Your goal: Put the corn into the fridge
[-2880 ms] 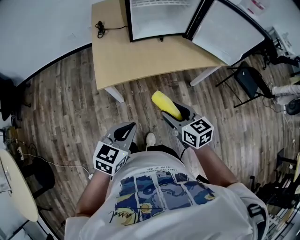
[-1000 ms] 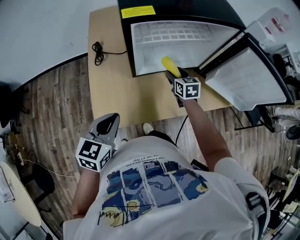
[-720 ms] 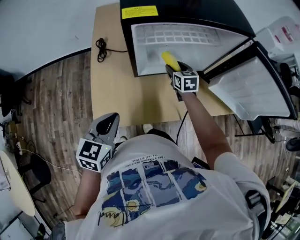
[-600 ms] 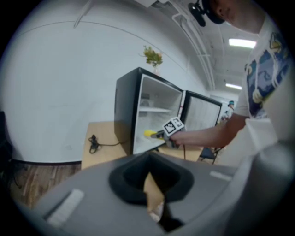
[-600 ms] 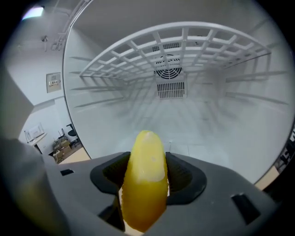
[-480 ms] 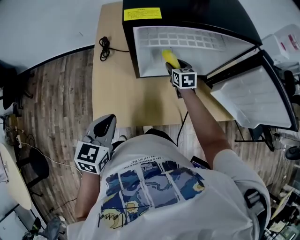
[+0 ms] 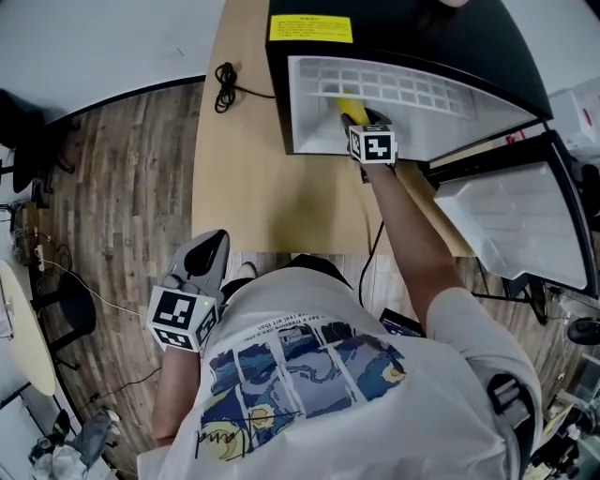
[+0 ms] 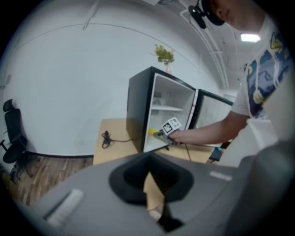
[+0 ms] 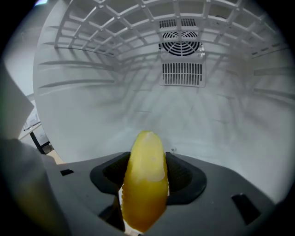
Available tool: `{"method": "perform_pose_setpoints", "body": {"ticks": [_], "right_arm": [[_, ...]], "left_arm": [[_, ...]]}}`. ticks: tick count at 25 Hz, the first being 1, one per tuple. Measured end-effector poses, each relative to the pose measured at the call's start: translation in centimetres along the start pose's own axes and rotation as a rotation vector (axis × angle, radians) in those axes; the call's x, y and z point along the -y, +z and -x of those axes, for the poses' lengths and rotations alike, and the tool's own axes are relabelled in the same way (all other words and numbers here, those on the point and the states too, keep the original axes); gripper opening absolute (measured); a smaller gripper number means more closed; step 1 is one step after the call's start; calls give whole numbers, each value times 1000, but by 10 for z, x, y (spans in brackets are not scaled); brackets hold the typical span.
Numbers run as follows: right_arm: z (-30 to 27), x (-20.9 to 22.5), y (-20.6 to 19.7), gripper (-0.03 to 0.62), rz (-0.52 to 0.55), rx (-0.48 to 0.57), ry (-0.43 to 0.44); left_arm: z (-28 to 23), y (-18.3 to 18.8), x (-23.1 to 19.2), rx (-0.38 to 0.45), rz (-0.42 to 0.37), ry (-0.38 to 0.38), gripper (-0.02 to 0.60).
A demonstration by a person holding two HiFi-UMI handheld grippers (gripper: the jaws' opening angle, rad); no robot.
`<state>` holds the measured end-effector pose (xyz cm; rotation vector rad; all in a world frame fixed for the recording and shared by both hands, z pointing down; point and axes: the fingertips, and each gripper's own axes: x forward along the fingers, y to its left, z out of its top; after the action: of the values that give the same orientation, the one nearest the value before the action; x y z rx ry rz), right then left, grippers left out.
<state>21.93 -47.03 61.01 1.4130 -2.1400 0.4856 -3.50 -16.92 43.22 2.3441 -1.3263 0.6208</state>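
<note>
A: Nearest the body first. Left gripper [image 7: 210, 247]?
B: Low at the person's left side, over the wood floor [image 7: 122, 178], short of the bench [image 7: 248, 187]. Jaws closed together with nothing between them. Its own view shows only a sliver of tan through the gap behind the tips.
A: Bench?
B: Pale wood top. A coiled black cable [image 7: 225, 75] lies at its far left, just beside the fridge [image 7: 422, 42].
A: Right gripper [image 7: 359, 122]?
B: Arm stretched out across the bench, gripper reaching in at the fridge's open front. Jaws clamped on the corn [image 9: 145, 182], one on each side of the cob. The blunt yellow tip sticks out ahead of them.
A: Where does the corn sit?
B: Inside the lower white compartment, under the wire shelf [image 9: 110, 37], tip aimed at the back wall. Cannot tell whether it touches the bottom of the compartment.
A: Further back?
B: Round fan grille [image 9: 181, 45] on the back wall, with a slotted vent below it. Fridge door [image 7: 511, 220] swung open to the right. Yellow label [image 7: 310, 28] on the black top.
</note>
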Motion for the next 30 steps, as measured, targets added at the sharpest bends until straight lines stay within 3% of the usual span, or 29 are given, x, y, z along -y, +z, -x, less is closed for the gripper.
{"method": "perform_pose_setpoints", "body": {"ticks": [16, 30], "right_arm": [[-36, -6, 10, 239, 96, -28, -15], [-42, -6, 4, 239, 149, -53, 0]], "left_arm": [[7, -4, -11, -12, 26, 55, 9], [2, -2, -8, -26, 20, 45, 9]]}}
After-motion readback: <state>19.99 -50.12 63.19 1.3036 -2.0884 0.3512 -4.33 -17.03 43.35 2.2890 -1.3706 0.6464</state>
